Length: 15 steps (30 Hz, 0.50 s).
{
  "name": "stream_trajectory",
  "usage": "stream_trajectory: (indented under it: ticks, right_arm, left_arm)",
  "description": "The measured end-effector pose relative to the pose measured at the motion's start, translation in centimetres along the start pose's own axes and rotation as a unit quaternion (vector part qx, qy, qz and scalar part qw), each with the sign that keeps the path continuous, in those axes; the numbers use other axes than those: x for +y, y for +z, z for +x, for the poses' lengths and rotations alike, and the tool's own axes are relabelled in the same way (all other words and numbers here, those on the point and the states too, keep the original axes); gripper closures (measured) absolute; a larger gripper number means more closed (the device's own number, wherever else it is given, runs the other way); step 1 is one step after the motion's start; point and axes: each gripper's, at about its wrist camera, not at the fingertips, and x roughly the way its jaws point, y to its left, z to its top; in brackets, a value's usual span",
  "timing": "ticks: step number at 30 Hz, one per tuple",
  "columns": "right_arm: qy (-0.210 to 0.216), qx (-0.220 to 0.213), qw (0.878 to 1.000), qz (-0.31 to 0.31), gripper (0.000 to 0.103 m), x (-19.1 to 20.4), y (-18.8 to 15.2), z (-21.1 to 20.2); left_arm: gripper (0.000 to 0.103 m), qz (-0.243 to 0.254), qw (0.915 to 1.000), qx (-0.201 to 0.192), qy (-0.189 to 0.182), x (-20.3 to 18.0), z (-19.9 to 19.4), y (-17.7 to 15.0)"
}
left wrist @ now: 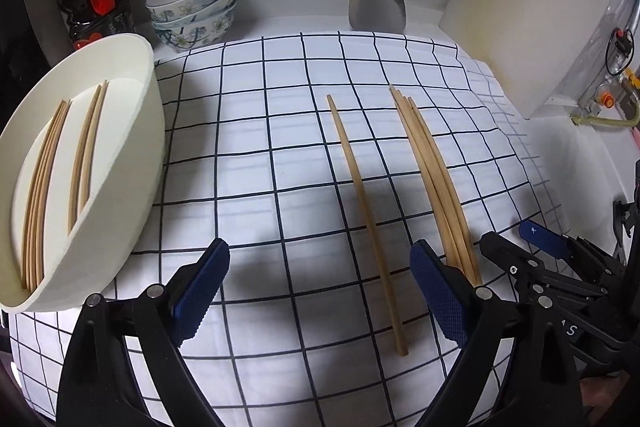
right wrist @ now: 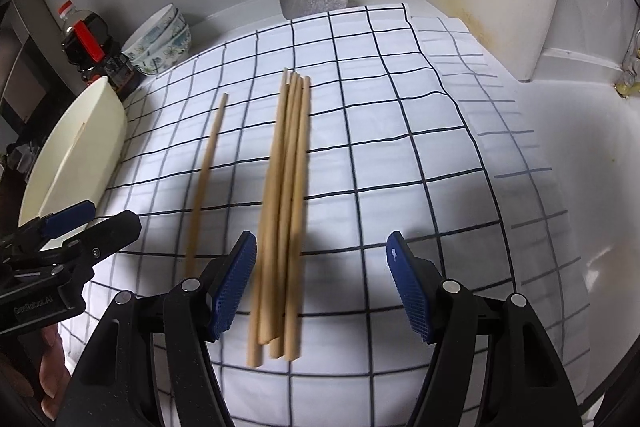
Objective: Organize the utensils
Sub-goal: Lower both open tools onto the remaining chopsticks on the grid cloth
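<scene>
Chopsticks [right wrist: 280, 211], slim round bamboo, lie bundled on the grid-checked cloth [right wrist: 400, 147]; left gripper [left wrist: 320, 291] and right gripper [right wrist: 320, 287] both gape empty, blue pads [right wrist: 234, 287] knurled.

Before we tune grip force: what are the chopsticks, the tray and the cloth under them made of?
Chopsticks: probably bamboo or light wood, matte tan, no visible coating.
Tray: looks like molded plastic, cream, smooth with a slight sheen, rounded walls and a moulded divider.
Cloth: woven fabric, white with a dark grid; soft folds and wrinkles at its edges. Fibre type cannot be told.
</scene>
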Motion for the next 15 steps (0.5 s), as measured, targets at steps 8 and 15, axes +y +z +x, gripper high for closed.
stream_trajectory:
  ticks: [8,15]
  right_arm:
    - [-0.015,0.002,1.000,-0.011,0.038,-0.6,0.4,2.1]
    - [-0.032,-0.006,0.999,-0.033,0.038,-0.3,0.5,2.7]
  left_arm:
    - [0.013,0.005,0.9999,0.001,0.014,-0.8,2.1,0.0]
    - [0.013,0.004,0.9998,0.008,0.018,-1.0,3.5,0.1]
